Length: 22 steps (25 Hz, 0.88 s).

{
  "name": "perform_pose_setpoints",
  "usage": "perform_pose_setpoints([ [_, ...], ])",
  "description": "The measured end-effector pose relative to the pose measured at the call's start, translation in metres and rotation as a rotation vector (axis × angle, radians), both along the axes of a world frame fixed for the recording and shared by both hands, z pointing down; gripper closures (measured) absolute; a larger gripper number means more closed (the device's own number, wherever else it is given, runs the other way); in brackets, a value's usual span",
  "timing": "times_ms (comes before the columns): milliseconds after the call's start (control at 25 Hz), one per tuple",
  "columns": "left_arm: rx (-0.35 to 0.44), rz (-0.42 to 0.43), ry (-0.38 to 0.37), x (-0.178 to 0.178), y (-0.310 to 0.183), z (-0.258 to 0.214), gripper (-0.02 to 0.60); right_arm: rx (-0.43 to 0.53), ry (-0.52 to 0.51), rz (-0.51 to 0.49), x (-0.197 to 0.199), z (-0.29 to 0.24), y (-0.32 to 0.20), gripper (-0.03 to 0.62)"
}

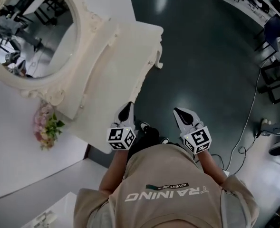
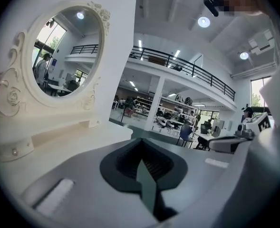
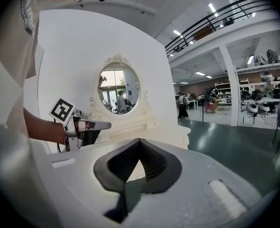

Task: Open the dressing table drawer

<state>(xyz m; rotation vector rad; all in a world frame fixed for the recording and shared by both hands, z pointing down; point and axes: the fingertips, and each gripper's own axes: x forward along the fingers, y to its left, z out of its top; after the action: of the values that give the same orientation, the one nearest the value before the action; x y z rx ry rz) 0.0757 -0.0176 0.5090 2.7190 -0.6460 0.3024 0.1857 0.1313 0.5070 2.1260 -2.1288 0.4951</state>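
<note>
The cream dressing table point(image 1: 125, 56) with its oval mirror point(image 1: 33, 32) stands at the upper left in the head view. Its main drawer front is hidden under the tabletop. A small drawer with a pearl knob point(image 2: 14, 152) shows below the mirror in the left gripper view. My left gripper point(image 1: 126, 109) is shut and empty, just off the table's near edge. The right gripper point(image 1: 180, 112) hovers over the dark floor to the right of the table, jaws together with nothing held. Along the shut left gripper point(image 2: 140, 141) lies the tabletop point(image 2: 78, 144). The right gripper point(image 3: 140, 140) points toward the table.
Pink flowers point(image 1: 47, 125) lie beside the table's left end against a white panel point(image 1: 16, 160). A chair point(image 1: 275, 30) and desks stand at the far right, with cables point(image 1: 246, 127) trailing over the green floor point(image 1: 201, 56). The person's torso fills the bottom of the head view.
</note>
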Motion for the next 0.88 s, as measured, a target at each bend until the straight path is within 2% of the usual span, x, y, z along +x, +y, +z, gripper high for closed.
perform_pose_setpoints([
  [400,0.046,-0.156,-0.065,-0.055,-0.088,0.014,0.568,0.043,0.081,-0.212,-0.036,-0.036,-0.131,0.592],
  [560,0.019,-0.254,-0.079,-0.086,-0.113,0.023,0.568,0.025,0.103,-0.315,-0.065,-0.035,-0.167,0.592],
  [720,-0.018,-0.361,-0.136,-0.121,-0.126,0.035,0.568,0.011,0.116,-0.431,-0.095,-0.045,-0.195,0.592],
  [880,-0.046,-0.453,-0.132,-0.155,-0.139,0.047,0.568,0.004,0.149,-0.534,-0.126,-0.049,-0.224,0.592],
])
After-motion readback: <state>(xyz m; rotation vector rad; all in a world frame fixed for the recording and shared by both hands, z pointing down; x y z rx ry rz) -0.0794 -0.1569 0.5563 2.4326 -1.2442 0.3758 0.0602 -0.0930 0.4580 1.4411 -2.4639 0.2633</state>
